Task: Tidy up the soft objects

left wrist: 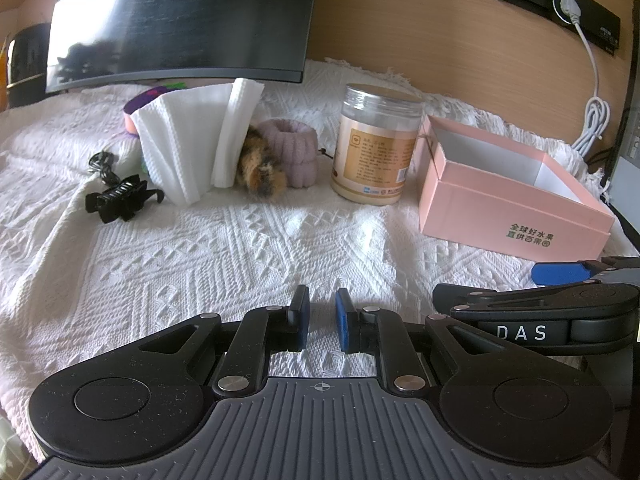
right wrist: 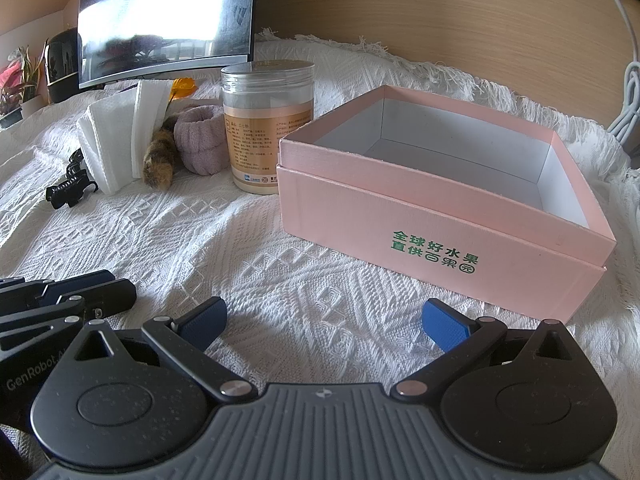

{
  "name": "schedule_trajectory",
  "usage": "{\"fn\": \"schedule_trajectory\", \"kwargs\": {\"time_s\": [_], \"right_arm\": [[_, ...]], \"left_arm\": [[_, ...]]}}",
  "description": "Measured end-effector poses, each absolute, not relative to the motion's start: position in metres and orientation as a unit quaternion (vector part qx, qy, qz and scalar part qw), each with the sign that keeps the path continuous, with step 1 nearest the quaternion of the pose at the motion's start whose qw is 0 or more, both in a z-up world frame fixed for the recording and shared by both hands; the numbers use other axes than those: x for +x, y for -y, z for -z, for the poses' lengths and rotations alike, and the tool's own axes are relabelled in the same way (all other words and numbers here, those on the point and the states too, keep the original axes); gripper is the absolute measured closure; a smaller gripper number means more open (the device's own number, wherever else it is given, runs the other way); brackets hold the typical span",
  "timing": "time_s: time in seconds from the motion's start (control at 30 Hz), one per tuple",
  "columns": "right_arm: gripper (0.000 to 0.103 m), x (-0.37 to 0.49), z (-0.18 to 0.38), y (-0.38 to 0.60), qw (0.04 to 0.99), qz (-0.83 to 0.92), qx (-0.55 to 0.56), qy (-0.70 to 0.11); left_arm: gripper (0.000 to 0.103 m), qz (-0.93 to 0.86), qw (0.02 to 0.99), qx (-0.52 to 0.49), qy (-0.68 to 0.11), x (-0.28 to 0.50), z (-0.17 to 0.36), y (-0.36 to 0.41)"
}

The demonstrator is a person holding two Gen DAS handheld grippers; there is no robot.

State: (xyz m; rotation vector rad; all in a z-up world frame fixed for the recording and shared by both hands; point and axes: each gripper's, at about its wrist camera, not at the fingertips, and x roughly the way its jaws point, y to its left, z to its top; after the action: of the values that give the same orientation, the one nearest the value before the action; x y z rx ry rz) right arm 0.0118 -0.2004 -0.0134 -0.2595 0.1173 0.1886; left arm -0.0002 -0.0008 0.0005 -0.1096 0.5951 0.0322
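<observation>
Left hand-held gripper point(left wrist: 322, 318) hovers over the white cloth point(left wrist: 200, 248), jaws narrowly parted, empty; right hand-held gripper point(right wrist: 324, 322) gapes wide, pink box point(right wrist: 440, 216) at one o'clock.

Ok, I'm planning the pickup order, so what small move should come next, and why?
Probably reach the right gripper forward-left toward the mauve scrunchie. Its jaws are wide open and hold nothing, the pink box shows nothing inside, and the scrunchie sits exposed beside the jar.
</observation>
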Motion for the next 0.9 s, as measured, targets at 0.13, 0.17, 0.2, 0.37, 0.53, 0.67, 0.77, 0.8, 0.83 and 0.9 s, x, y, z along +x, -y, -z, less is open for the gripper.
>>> {"fn": "schedule_trajectory", "kwargs": {"time_s": [0.13,0.17,0.2,0.37,0.53,0.67,0.77,0.8,0.83,0.9], "right_arm": [[0.000,0.0119,0.0134,0.2002,0.985,-0.094,-0.129,-0.058],[0.000,0.0119,0.0134,0.2002,0.985,-0.094,-0.129,-0.058],[0.000,0.0119,0.0133,0.2002,0.985,-0.094,-0.129,-0.058],[0.000,0.0119,0.0133,0.2002,0.985,-0.094,-0.129,-0.058],[0.000,0.0119,0.0132,0.2002,0.985,-0.094,-0.129,-0.059],[0.000,0.0119,0.0131,0.2002,0.985,-0.094,-0.130,-0.058],[0.000,0.0120,0.0131,0.2002,0.985,-0.094,-0.129,-0.059],[0.000,0.0120,0.0131,0.2002,0.985,-0.094,-0.129,-0.059],[0.000,0.0120,0.0131,0.2002,0.985,-0.094,-0.130,-0.058],[0.000,0.0120,0.0131,0.2002,0.985,-0.094,-0.130,-0.059]], "left_arm": [[0.087,-0.015,0.954,-0.055,-0.293,-0.0002,-0.0005,0.0007],[0.087,-0.015,0.954,-0.055,-0.293,-0.0002,-0.0007,0.0013],[0.087,-0.015,0.954,-0.057,-0.293,-0.0005,-0.0009,0.0012],[0.087,-0.014,0.954,-0.061,-0.293,-0.0036,-0.0029,0.0002],[0.087,-0.014,0.954,-0.059,-0.293,-0.0038,-0.0030,0.0003],[0.087,-0.014,0.954,-0.059,-0.293,-0.0010,-0.0008,-0.0030],[0.087,-0.013,0.954,-0.059,-0.294,0.0001,-0.0008,-0.0040],[0.087,-0.013,0.954,-0.060,-0.294,0.0001,-0.0009,-0.0040],[0.087,-0.012,0.954,-0.060,-0.294,0.0001,-0.0010,-0.0037],[0.087,-0.012,0.954,-0.061,-0.294,0.0002,-0.0010,-0.0030]]}}
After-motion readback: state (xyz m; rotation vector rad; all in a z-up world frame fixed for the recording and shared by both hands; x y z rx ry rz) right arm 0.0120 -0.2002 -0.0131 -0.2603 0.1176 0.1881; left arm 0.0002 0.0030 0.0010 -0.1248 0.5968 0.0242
